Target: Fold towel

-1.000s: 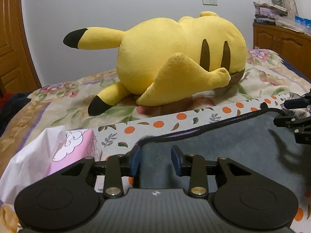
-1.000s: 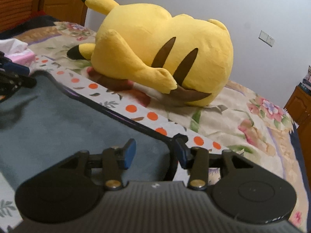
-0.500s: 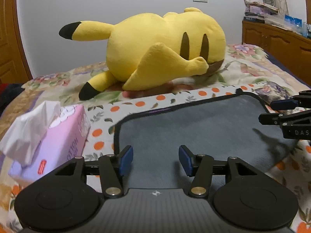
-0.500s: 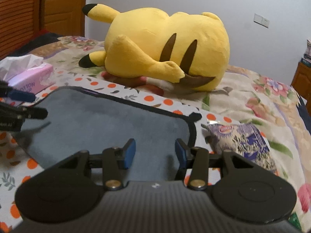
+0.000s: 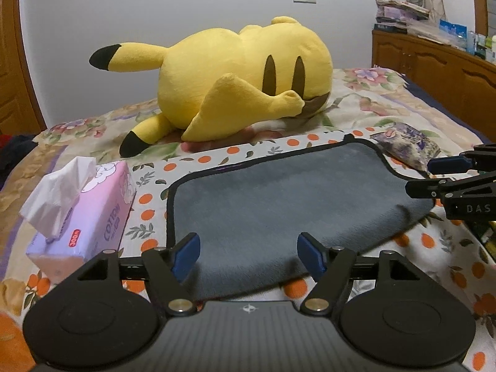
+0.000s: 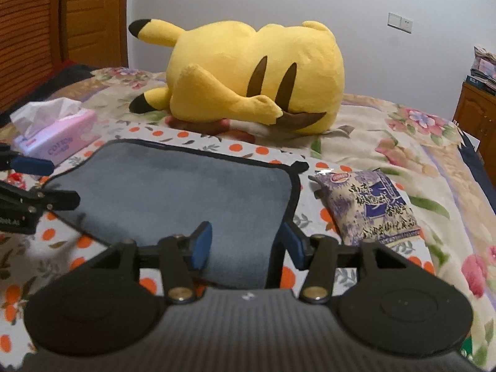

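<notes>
- A floral bedspread (image 5: 356, 105) is seen beneath everything.
- A yellow Pikachu plush (image 5: 235, 77) is laid on its side just behind the towel.
- The grey towel (image 5: 279, 198), edged in black, is spread flat on the bedspread in front of the plush.
- The left gripper (image 5: 248, 255) is held over the towel's near edge with its blue-padded fingers (image 5: 186, 254) spread wide; nothing is gripped.
- The right gripper (image 6: 246, 243) is held at the towel's near right corner, fingers (image 6: 201, 243) moderately parted and empty.
- A pink tissue box (image 5: 83, 214) is placed left of the towel.
- A purple snack packet (image 6: 372, 207) is lying just right of the towel.
</notes>
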A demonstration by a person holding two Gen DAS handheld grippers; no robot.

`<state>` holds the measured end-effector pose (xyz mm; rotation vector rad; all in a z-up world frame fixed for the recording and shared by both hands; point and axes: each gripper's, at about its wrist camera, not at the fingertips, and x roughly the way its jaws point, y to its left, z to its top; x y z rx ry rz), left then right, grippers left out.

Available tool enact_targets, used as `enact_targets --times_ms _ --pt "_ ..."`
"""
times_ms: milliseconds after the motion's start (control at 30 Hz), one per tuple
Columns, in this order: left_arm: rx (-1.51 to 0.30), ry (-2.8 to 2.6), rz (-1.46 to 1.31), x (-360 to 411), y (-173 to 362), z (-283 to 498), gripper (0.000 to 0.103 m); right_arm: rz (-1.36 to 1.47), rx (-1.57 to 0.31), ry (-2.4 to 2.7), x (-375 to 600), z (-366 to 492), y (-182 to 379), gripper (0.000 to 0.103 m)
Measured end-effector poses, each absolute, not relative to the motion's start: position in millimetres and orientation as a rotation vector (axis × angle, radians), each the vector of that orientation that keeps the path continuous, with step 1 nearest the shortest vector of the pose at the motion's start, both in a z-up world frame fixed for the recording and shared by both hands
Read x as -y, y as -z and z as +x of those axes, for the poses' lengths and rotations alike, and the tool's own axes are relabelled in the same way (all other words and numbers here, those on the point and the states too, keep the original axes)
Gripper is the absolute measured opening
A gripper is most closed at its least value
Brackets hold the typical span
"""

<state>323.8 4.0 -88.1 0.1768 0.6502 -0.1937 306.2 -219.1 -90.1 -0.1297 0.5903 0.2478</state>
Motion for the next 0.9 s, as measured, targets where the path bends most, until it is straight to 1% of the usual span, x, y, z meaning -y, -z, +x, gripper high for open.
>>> enact_targets --times_ms 233,400,567,667,733,900 --pt "-0.637 0.192 0.176 -1.1 70.1 297.6 0.084 -0.127 -0.573 -0.253 221.2 279.7 70.0 0.058" --pt "-0.63 0.19 0.19 -1.8 60.9 277.6 0.086 -0.131 -0.555 -0.267 222.4 259.4 55.6 0.065" --pt "-0.628 0.185 0.19 -1.9 56.4 260.7 0.089 -0.114 -0.539 -0.276 223.6 240.9 45.8 0.069" --pt "-0.62 0.185 0.188 -1.4 52.9 252.5 0.093 -0.118 -0.545 -0.28 224.0 230.2 43.3 0.074" --pt "-0.614 0.187 0.177 -1.2 49.9 247.4 0.094 -0.11 -0.549 -0.284 226.3 222.7 42.1 0.084" --pt "-0.606 0.197 0.168 0.7 42.4 235.1 0.097 -0.11 -0.55 -0.273 232.4 205.5 37.8 0.087"
